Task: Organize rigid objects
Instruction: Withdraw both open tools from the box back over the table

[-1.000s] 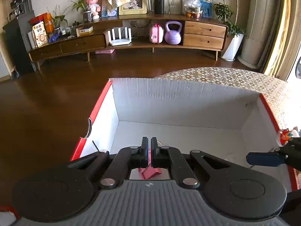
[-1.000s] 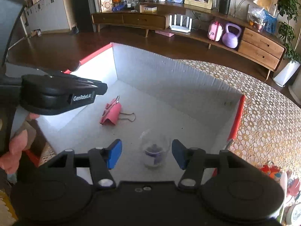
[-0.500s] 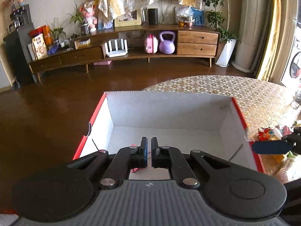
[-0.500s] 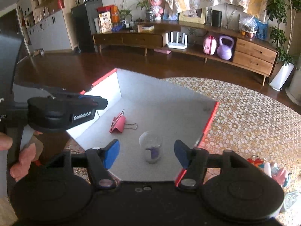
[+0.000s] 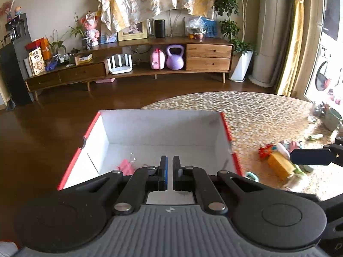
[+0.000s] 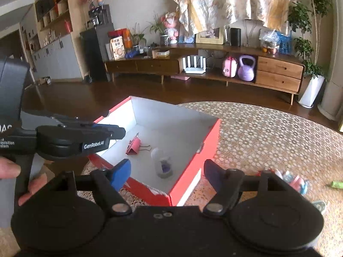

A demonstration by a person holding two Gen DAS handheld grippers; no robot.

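left hand-held gripper (image 5: 169, 172) closed, right hand-held gripper (image 6: 167, 174) opening, empty

Dark wooden floor (image 5: 53, 115) — long low sideboard (image 5: 133, 68) along pale wall (image 5: 53, 4).

A long wooden sideboard (image 5: 128, 72) stands against the far wall across a dark wood floor (image 5: 42, 128). On its lower shelf a purple kettlebell (image 5: 175, 57) sits just beside a pink case (image 5: 157, 59), with a white router (image 5: 119, 64) further left. A framed picture (image 5: 133, 31) and a black speaker (image 5: 160, 28) stand on top. A potted plant (image 5: 242, 64) is at the right end, yellow curtains (image 5: 293, 42) beyond it.
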